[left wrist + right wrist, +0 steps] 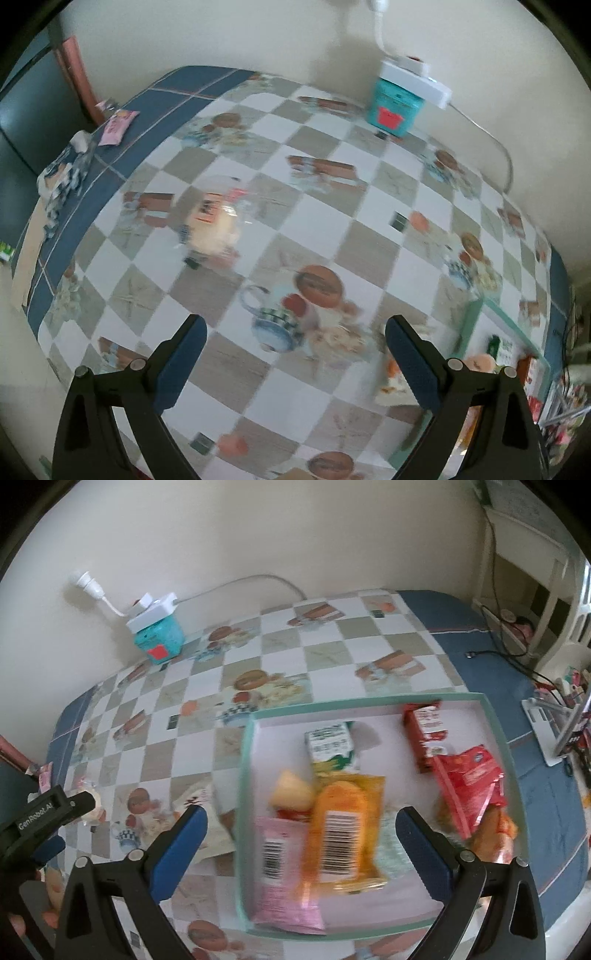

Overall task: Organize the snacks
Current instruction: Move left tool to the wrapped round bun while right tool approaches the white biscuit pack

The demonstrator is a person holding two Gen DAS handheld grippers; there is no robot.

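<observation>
A teal-rimmed tray (246,775) lies on the checked tablecloth. It holds an orange packet (343,834), a pink packet (280,878), a green-and-white carton (332,749), a red box (424,731), a red bag (469,779) and a yellow bun (291,790). My right gripper (301,816) hovers open above the tray's near half, holding nothing. My left gripper (295,328) is open over the bare cloth. Ahead of it to the left lies a clear-wrapped bun (212,229). A cream packet (218,812) rests against the tray's left side. A small pink packet (118,127) sits at the far left edge.
A teal box (393,110) with a white power strip (417,79) on top stands against the back wall. Its cable (240,583) runs along the wall. Right of the table stand a white shelf (535,590) and clutter with wires (517,653).
</observation>
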